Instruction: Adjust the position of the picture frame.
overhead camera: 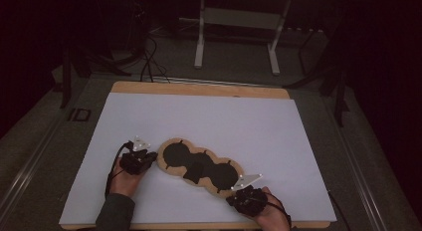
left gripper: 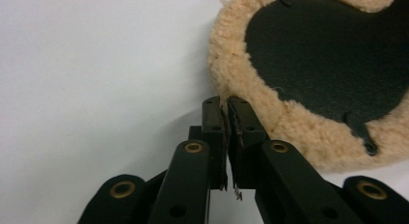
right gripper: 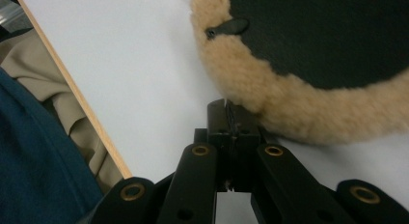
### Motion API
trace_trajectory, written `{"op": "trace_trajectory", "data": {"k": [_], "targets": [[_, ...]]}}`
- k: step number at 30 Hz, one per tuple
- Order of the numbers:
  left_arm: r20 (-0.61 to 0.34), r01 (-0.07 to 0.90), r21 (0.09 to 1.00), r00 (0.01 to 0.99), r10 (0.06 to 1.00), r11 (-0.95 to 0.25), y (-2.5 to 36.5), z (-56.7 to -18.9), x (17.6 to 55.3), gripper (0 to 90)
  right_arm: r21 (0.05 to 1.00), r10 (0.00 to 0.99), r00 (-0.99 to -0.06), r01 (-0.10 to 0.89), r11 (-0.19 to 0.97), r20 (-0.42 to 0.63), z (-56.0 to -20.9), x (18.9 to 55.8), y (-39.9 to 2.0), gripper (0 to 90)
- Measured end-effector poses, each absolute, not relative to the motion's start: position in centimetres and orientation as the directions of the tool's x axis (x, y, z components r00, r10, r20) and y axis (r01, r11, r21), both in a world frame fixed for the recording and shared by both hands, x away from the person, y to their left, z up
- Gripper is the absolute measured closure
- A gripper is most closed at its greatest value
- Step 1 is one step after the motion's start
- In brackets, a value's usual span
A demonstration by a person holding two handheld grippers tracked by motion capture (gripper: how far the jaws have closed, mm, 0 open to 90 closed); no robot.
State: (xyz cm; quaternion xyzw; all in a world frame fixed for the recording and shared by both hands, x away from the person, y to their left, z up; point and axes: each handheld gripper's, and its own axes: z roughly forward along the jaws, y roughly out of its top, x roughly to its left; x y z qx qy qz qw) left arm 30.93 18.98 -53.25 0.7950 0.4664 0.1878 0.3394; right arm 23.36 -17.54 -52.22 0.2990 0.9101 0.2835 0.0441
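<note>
Two grippers: one at each end of a fleece pad, on a white board.

High view
- Board [overhead camera: 209, 121]: white sheet on a wood-edged table, reaching from near to far.
- Pad [overhead camera: 200, 167]: tan fleece rim with black lobes inside, lying flat near the board's near edge and running from far left to near right.
- Left gripper [overhead camera: 149, 155]: at the pad's left end, tips at the fleece rim; a hand [overhead camera: 127, 177] and a sleeve come in from the near edge behind it.
- Right gripper [overhead camera: 238, 191]: at the pad's near right end, tips at the rim; a hand [overhead camera: 271, 216] is behind it.

Left gripper view
- Left gripper [left gripper: 226, 104]: jaws narrow, with a thin slit between the tips; I cannot tell whether any fleece is pinched in it.
- Pad [left gripper: 251, 81]: fleece edge touches the jaw tips; a black panel with small black tabs lies farther in, to the right.
- Board [left gripper: 96, 79]: bare white surface to the left.

Right gripper view
- Right gripper [right gripper: 226, 105]: jaws closed together, tips touching the fleece edge; no fleece visibly caught between them.
- Pad [right gripper: 308, 108]: thick tan rim curves above the tips, with a black panel and one tab beyond it.
- Board [right gripper: 125, 74]: white, with its wood edge running down the left.
- Cloth [right gripper: 34, 151]: blue and beige fabric beyond that edge.
</note>
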Motion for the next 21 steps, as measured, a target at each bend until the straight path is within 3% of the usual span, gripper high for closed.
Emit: {"op": "trace_trajectory", "data": {"k": [21], "targets": [[-0.015, 0.632, 0.688, 0.504, 0.863, -0.357, 18.2, -53.4, 30.6, 90.0, 0.547, 0.636, -0.765, 0.576, 0.607, 0.100, -52.2, 24.6, -18.9, 89.9]]}}
